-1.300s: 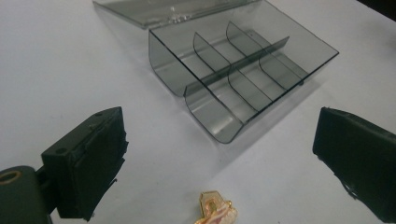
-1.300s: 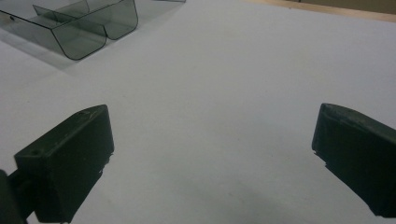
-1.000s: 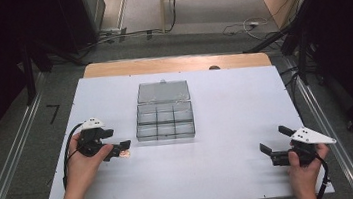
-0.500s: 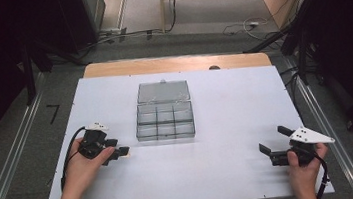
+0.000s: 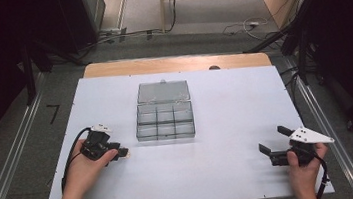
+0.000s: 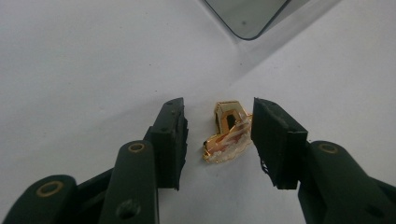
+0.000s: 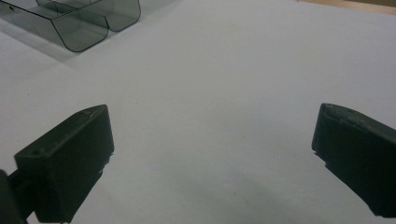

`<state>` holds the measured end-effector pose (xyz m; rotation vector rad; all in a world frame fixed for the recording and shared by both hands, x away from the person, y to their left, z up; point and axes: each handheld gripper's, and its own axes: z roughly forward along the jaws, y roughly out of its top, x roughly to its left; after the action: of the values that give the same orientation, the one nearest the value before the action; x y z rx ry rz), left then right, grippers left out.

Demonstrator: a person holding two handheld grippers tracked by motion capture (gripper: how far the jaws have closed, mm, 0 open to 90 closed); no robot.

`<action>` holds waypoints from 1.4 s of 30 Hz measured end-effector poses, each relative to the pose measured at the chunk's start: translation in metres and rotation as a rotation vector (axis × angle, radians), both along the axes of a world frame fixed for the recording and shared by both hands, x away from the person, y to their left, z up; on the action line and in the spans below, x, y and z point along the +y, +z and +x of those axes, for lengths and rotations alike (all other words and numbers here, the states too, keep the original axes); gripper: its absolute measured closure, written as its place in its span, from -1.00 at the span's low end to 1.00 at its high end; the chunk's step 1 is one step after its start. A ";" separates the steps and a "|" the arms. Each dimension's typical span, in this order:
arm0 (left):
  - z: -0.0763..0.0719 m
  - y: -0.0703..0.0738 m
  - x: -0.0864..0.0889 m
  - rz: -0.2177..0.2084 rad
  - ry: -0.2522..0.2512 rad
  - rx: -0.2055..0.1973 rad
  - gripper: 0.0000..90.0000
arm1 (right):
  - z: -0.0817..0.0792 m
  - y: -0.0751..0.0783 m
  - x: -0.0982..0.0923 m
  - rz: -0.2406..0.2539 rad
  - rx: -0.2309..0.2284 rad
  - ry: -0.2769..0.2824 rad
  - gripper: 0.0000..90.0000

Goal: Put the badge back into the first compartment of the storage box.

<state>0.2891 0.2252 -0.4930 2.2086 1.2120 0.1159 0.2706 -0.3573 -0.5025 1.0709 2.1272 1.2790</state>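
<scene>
A small gold metal piece with a clear wrapper (image 6: 227, 133) lies on the white table (image 5: 227, 124). My left gripper (image 6: 217, 126) is open and straddles it: the right jaw touches the wrapper, while a gap remains at the left jaw. From above, the left gripper (image 5: 119, 154) points right, with the gold piece (image 5: 127, 155) at its tips. A clear compartment box (image 5: 165, 121) stands mid-table with its lid (image 5: 162, 91) laid open behind it. My right gripper (image 5: 273, 144) rests wide open at the front right with nothing between its jaws (image 7: 212, 154).
The box's front corner (image 6: 252, 16) lies just beyond the left gripper. The same box (image 7: 79, 21) is far off to the upper left of the right gripper. A wooden strip (image 5: 175, 64) runs along the table's far edge. Metal rails (image 5: 15, 158) flank the table.
My left gripper has tipped down and dropped slightly toward the gold piece, which has stayed in place. The right gripper has not moved.
</scene>
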 end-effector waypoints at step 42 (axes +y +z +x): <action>-0.008 0.003 0.000 -0.022 -0.148 0.048 0.98 | 0.001 -0.001 0.002 -0.020 -0.004 -0.009 -1.00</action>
<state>0.2811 0.2255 -0.4899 2.2849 1.0657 -0.0104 0.2717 -0.3549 -0.5031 1.0671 2.1252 1.2519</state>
